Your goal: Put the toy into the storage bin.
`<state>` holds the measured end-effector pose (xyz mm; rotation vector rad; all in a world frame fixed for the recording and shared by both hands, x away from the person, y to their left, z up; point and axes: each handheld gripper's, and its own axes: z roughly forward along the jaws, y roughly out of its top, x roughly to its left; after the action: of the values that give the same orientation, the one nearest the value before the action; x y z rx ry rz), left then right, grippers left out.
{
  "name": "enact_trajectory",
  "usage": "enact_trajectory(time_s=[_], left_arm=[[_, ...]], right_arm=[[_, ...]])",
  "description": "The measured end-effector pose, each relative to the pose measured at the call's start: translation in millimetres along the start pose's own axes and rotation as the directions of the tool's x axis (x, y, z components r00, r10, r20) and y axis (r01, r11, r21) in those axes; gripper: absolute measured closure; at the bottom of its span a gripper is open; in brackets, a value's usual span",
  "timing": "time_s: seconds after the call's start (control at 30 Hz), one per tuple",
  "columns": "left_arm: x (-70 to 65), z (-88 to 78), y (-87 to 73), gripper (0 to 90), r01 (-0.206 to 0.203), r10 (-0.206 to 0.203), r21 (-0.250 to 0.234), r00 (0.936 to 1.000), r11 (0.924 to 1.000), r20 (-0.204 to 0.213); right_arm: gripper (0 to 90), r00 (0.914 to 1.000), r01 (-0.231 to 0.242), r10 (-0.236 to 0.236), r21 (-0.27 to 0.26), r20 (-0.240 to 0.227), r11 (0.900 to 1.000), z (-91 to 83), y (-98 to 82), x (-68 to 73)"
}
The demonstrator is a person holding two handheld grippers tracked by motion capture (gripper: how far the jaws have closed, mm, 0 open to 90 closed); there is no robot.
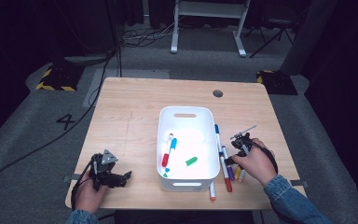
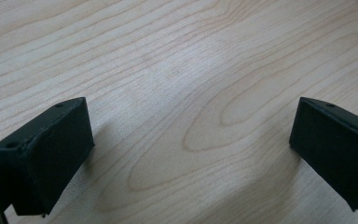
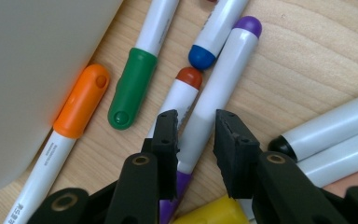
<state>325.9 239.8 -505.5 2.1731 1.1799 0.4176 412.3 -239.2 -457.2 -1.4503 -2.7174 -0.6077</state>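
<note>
My right gripper (image 3: 196, 126) points down over the markers lying right of the white bin (image 1: 186, 110). Its jaws straddle the white barrel of a purple-capped marker (image 3: 219, 84), very near both sides, and I see no squeeze on it. Beside that marker lie an orange-capped one (image 3: 81, 100), a green-capped one (image 3: 130, 88), a blue-capped one (image 3: 201, 56) and a red-capped one (image 3: 189, 77). In the high view the right gripper (image 1: 235, 159) sits over the same row of markers (image 1: 223, 158). My left gripper (image 1: 123, 177) rests at the table's front left, open over bare wood (image 2: 191, 140).
The bin holds a red-and-blue pair of markers (image 1: 169, 149) and a green cap (image 1: 191, 161). Its grey wall (image 3: 28, 70) stands close on the right gripper's left. Black-tipped markers (image 3: 326, 126) and a yellow one (image 3: 209, 212) lie by the jaws. A cable hole (image 1: 217, 93) is at the back.
</note>
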Motion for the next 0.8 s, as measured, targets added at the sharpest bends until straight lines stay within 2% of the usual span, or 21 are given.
enact_trajectory(time_s=[0.27, 0.6, 0.67, 0.8], left_arm=[[0.0, 0.1, 0.0, 0.0, 0.000, 0.000, 0.000, 1.0000, 1.0000, 0.001], [-0.1, 0.2, -0.1, 0.0, 0.001, -0.001, 0.000, 1.0000, 1.0000, 0.004], [0.0, 0.1, 0.0, 0.0, 0.000, 0.000, 0.000, 1.0000, 1.0000, 0.002], [0.0, 0.2, 0.0, 0.0, 0.000, 0.000, 0.000, 1.0000, 1.0000, 0.002]], right_arm=[[71.9, 0.9998, -0.020, 0.020, -0.019, 0.009, 1.000, 4.2, 3.6, -2.5], [74.8, 0.9986, -0.032, 0.032, -0.006, 0.042, 0.999, 9.6, 4.4, 0.7], [76.3, 0.9987, -0.029, 0.030, -0.009, 0.042, 1.000, 9.5, 4.0, -0.6], [76.9, 0.9978, -0.060, 0.061, -0.014, 0.025, 0.998, 8.4, 3.4, -2.9]])
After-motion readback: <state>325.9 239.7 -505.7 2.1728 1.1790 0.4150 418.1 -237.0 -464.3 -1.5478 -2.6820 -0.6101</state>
